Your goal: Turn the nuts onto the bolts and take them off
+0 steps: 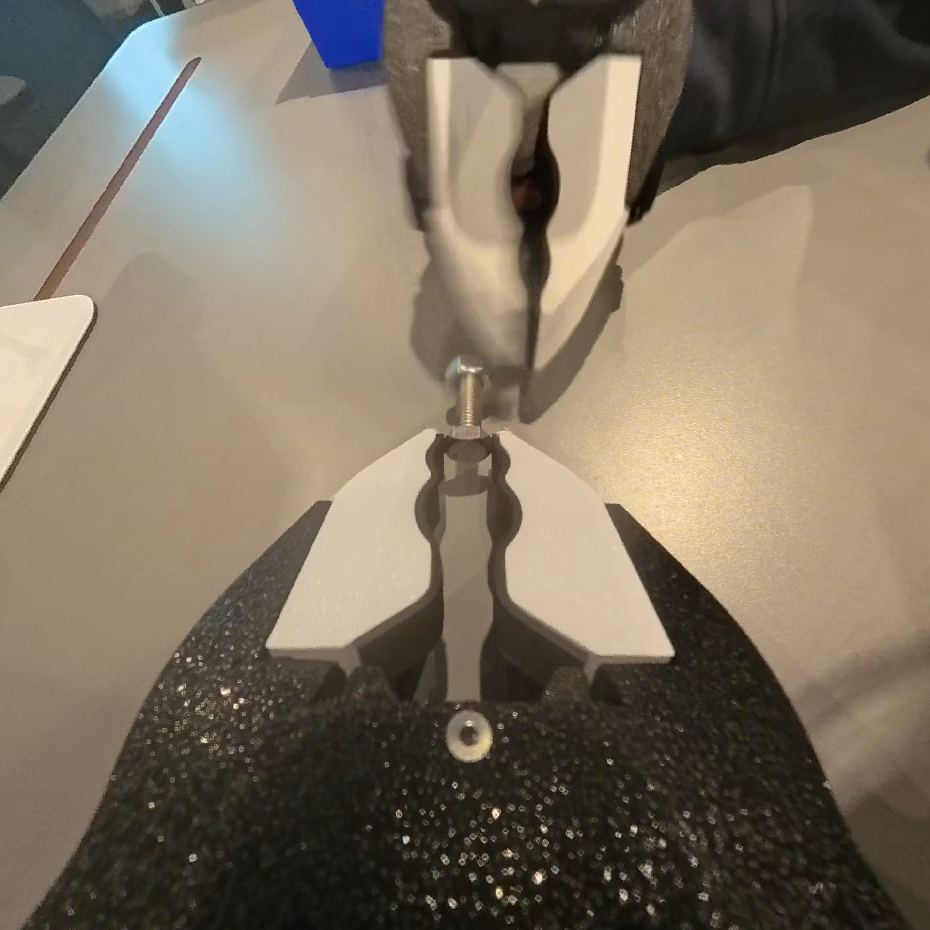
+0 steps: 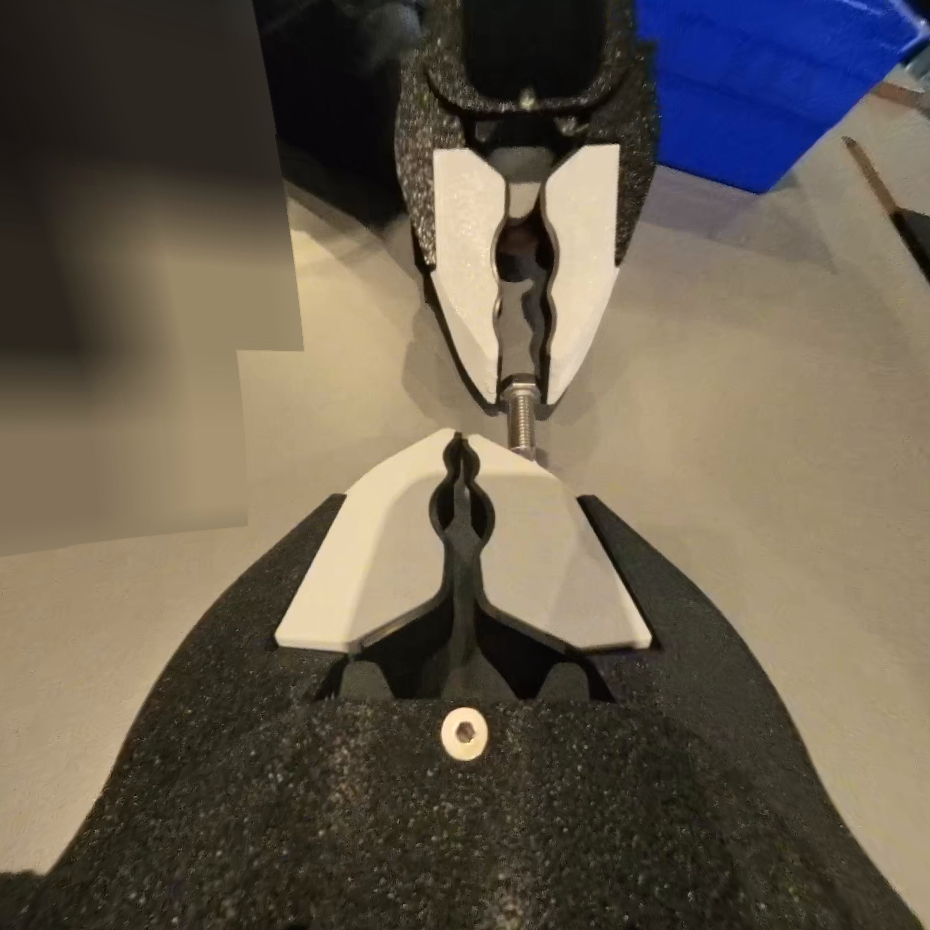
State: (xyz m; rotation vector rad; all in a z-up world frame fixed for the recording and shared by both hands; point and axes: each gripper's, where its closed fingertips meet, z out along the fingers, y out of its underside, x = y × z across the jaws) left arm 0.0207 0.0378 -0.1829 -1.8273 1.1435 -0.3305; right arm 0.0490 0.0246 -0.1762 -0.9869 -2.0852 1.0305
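Observation:
My left gripper [image 1: 467, 437] is shut on a silver bolt [image 1: 467, 397], its fingertips pinching a hex part at the near end. The threaded shaft points away from it and carries a second hex piece [image 1: 465, 370] at the far end, just above the grey table [image 1: 729, 453]. The right wrist view shows the same grasp from the front: the left gripper [image 2: 521, 390] with the bolt [image 2: 522, 422] pointing at me. My right gripper [image 2: 460, 439] is shut, and I see nothing between its pads. Its right finger [image 2: 503, 468] lies just beside the bolt's far end. It also shows, blurred, in the left wrist view [image 1: 513, 397].
A blue bin [image 2: 780, 90] stands at the back and also shows in the left wrist view [image 1: 352, 30]. A white tray corner [image 1: 35, 362] lies at the left edge. A dark seam [image 1: 126, 176] runs across the table. A dark sleeve [image 1: 805, 75] is at the upper right. The grippers are tip to tip, or close to it.

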